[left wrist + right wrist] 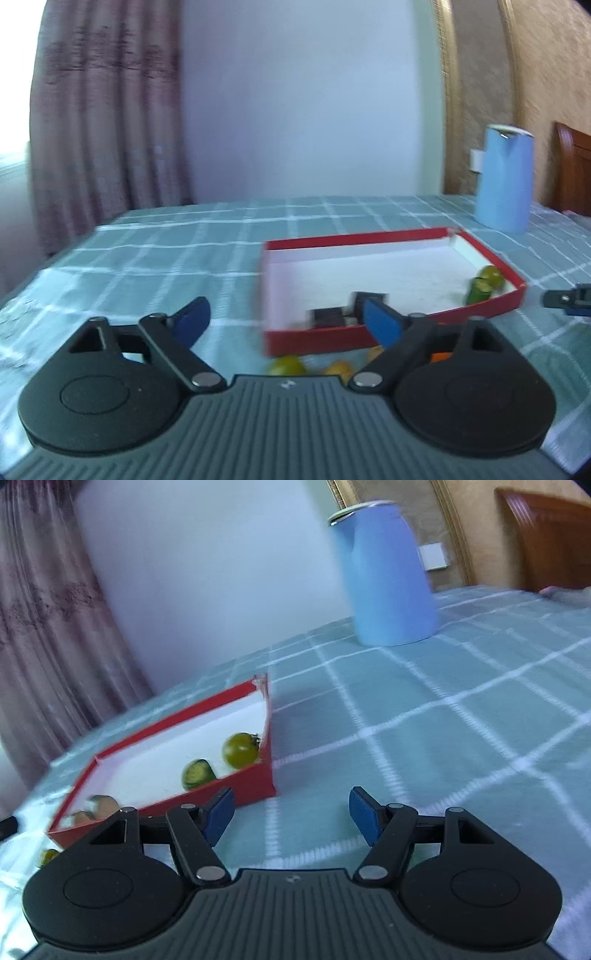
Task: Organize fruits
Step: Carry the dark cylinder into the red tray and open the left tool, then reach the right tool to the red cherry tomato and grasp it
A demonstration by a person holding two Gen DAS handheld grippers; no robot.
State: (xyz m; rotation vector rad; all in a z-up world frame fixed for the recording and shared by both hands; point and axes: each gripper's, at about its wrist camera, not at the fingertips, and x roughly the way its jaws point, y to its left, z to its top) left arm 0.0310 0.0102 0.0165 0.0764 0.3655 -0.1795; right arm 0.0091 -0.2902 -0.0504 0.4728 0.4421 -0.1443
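A shallow red box with a white inside lies on the checked cloth. Two green fruits rest in its far right corner. Loose fruits lie on the cloth in front of it: a green one, a yellow-orange one and an orange one. My left gripper hangs open over the box's near left corner, nothing between its fingers. In the right wrist view the red box holds two green fruits and blurred brownish ones. My right gripper is open and empty, just right of the box.
A tall light-blue jug stands on the cloth behind the box, also large in the right wrist view as the jug. Pink curtains hang at the left, a wooden headboard at the right. Blurred dark shapes sit in the box's near part.
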